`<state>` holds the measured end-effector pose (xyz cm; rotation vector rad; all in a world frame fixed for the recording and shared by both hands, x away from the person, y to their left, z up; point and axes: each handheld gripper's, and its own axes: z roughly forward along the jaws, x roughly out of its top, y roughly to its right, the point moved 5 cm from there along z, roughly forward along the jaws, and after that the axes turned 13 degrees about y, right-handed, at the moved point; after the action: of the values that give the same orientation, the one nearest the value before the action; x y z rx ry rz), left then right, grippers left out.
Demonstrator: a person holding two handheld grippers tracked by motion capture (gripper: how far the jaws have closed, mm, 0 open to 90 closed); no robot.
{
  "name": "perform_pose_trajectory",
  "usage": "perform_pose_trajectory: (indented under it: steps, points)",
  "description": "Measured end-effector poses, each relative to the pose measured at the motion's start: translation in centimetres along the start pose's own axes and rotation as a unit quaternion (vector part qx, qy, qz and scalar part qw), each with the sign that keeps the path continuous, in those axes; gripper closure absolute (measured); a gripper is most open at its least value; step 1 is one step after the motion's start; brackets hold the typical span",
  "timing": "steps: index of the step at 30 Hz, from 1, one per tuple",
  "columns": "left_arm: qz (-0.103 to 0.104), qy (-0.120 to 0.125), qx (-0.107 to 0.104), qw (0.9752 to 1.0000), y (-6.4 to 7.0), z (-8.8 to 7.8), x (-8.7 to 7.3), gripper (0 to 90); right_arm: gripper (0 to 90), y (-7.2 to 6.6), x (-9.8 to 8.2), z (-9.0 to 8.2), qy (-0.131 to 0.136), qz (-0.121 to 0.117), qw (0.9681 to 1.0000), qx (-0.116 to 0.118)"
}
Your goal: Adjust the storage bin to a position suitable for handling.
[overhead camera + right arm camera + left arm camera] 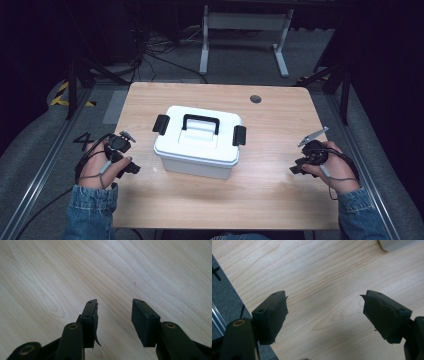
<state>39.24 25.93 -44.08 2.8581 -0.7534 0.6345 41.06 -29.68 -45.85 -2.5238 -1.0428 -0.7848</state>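
We see the lidded storage box (197, 142) on the middle of the table (270, 190). The left gripper (131, 169) lies just left of the box, near the table's left edge; the right gripper (296, 168) lies well apart to its right. A desk frame (245, 30) stands on the floor behind the table.

This looks like a lab or recording studio. A light wooden table (280, 165) stands on grey carpet (30, 145) inside dark curtained walls. Loose cables (150, 55) and a white desk frame (245, 30) lie at the far side, with hazard tape (62, 95) at the left.

Wooden table (280, 150) (dark round hole (255, 99)) — white desk frame (243, 22) behind
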Motion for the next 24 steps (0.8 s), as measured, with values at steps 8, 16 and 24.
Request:
perform_pose_trajectory:
  steps: [8,16,24]
  points:
    - [0.02,-0.008,-0.013,0.9997,0.85,0.34,0.63,21.0,51.8,-0.33,-0.09,-0.12,0.026,-0.023,0.9993,0.01]
    - [0.028,-0.003,-0.01,0.9995,0.61,0.33,0.94,20.7,54.4,-0.44,0.27,-0.76,0.044,0.001,0.999,-0.004]
    - [0.025,-0.004,-0.014,0.9996,0.75,0.34,0.96,20.8,55.7,-0.73,0.52,-0.83,0.05,0.001,0.9987,0.002]
